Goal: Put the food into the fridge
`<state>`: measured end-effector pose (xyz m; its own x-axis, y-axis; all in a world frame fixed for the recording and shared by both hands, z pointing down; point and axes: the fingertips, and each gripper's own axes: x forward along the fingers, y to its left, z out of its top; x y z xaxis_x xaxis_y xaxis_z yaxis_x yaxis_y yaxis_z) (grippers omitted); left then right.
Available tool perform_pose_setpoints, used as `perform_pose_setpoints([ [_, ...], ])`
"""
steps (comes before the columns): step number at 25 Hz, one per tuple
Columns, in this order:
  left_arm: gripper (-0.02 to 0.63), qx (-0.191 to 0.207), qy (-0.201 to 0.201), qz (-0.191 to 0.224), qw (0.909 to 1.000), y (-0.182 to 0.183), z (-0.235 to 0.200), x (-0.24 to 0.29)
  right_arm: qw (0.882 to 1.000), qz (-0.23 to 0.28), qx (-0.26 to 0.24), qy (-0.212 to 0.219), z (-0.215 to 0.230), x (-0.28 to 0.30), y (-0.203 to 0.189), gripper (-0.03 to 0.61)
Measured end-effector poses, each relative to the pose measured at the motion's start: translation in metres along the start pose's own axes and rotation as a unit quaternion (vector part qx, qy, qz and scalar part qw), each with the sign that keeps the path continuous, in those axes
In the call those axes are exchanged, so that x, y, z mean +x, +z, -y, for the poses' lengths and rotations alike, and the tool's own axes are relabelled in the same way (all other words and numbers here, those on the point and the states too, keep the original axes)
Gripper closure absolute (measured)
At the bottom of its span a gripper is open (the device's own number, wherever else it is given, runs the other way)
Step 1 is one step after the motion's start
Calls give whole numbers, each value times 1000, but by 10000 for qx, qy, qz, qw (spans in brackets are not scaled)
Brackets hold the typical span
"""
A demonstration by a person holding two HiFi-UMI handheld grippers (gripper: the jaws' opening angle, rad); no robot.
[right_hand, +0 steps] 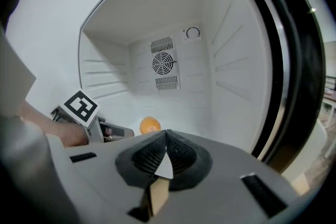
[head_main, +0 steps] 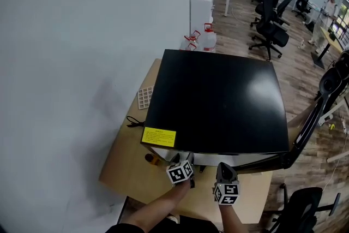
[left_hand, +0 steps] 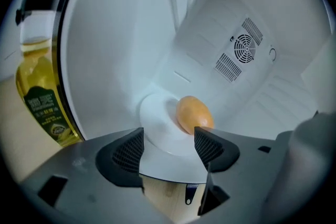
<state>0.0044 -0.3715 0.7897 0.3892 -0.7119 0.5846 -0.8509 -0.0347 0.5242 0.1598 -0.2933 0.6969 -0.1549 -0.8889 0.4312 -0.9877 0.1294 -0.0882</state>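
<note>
— Nearest us, the left gripper (left_hand: 168, 147) stands with its jaws wide apart, gripping nothing; the near rim of the round white plate (left_hand: 157, 128) shows between them.

— And the food? We see the round orange fruit (left_hand: 193, 114) lying on that plate, inside the black-topped, white-lined fridge (head_main: 218, 101), below the fan grille (right_hand: 163, 64).

— Our right gripper (right_hand: 166, 152) has its jaws pressed together, empty, aimed into the same fridge beside the left.

— Outside the door frame, a yellow oil bottle with a green label (left_hand: 42, 97) stands on the wooden bench (head_main: 128, 166).
</note>
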Motion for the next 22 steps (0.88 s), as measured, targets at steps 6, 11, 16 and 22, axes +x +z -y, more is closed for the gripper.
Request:
perform_pose_setpoints([
  [6, 337, 835, -246, 378, 9955, 12, 22, -20, 9999, 91, 0, -50, -2, -14, 1, 518],
  [11, 337, 1368, -607, 1012, 9835, 30, 45, -55, 9996, 120, 240, -116, -5, -25, 5, 518],
  [16, 337, 1722, -886, 1285, 9726, 26, 62, -102, 9994, 157, 314, -30, -26, -53, 10, 518],
  [22, 337, 2274, -1262, 1004, 9604, -1, 75, -164, 9991, 280, 321, 36, -58, -106, 11, 518],
])
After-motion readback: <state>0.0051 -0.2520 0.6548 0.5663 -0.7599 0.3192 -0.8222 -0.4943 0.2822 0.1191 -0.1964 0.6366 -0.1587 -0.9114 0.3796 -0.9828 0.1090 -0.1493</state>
